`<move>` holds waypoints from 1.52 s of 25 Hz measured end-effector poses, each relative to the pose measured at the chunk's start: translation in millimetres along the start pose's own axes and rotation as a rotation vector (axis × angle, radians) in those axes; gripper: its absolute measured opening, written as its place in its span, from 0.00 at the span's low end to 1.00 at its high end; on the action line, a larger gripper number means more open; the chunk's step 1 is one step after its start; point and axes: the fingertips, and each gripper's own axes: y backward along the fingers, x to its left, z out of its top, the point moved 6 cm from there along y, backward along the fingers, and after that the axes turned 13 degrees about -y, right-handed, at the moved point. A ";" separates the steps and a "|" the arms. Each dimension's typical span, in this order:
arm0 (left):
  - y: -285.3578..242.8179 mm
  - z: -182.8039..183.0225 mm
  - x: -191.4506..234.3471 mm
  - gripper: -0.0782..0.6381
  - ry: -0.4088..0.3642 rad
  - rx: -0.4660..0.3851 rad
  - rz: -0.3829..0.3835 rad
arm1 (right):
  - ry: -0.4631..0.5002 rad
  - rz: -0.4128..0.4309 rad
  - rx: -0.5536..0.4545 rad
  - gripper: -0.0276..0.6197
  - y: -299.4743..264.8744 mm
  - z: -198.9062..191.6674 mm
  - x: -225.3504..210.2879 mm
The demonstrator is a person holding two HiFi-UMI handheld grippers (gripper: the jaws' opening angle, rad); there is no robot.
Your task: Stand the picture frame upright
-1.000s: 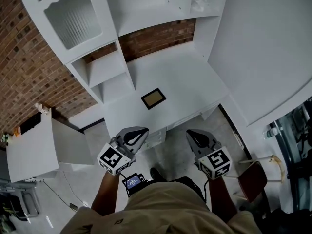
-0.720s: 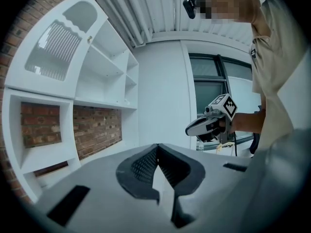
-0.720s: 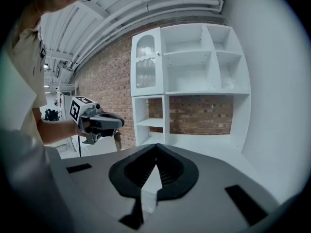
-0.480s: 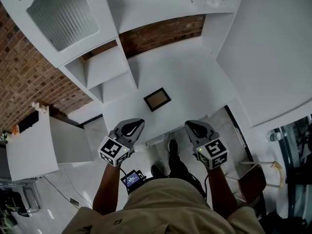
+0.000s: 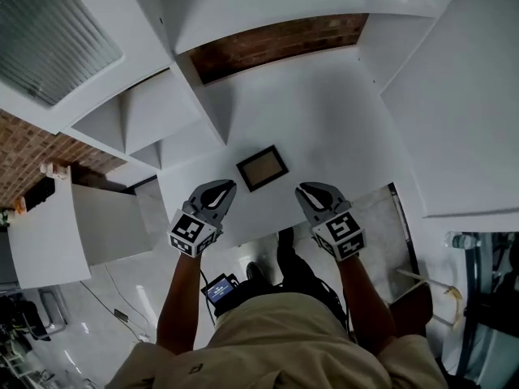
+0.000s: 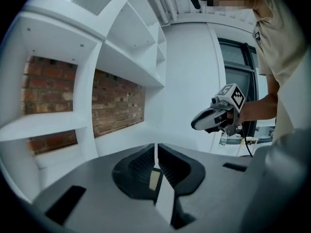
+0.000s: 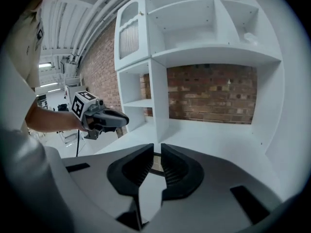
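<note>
At the near edge of the worktop (image 5: 324, 120), the left claw (image 5: 228, 185) has its jaws pressed together on nothing, with only a hairline slit showing in its own view. The right claw (image 5: 302, 190) has just been opening. Its jaws stand a crack apart with nothing between them, and the dark strip seen through the gap is the picture frame (image 5: 262, 168), lying further off on the white surface.

That frame lies flat, face up and untouched. It sits at about one o'clock from the left claw and eleven o'clock from the right, near both but clear of each. Beyond it, at twelve o'clock, the worktop runs back to a brick wall (image 5: 276, 43), with white shelves (image 5: 138, 116) at ten o'clock.

Both claws have come forward and down. A second ago they hung over the floor, short of the worktop and well apart from the frame. Now their tips reach over the front edge and flank it. The frame itself has not shifted.

The approach looks nearly done and the grasp not yet begun. The right claw's first crack suggests it is readying to take an edge, though it would likely need to spread wider to get over the rim. Lifting the frame upright is all still to do.
</note>
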 end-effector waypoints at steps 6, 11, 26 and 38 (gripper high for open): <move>-60.7 -70.1 42.6 0.13 0.069 0.106 -0.014 | 0.049 0.071 0.124 0.23 -78.1 -20.3 -45.5; -93.8 -117.5 60.6 0.22 0.071 0.181 -0.061 | 0.071 0.095 0.237 0.26 -127.9 -54.8 -76.7; -138.4 -195.5 69.3 0.24 0.132 0.349 -0.105 | 0.100 0.137 0.418 0.30 -190.4 -121.5 -113.5; -145.3 -197.7 69.3 0.24 0.152 0.355 -0.134 | 0.106 0.099 0.428 0.24 -200.8 -131.1 -117.6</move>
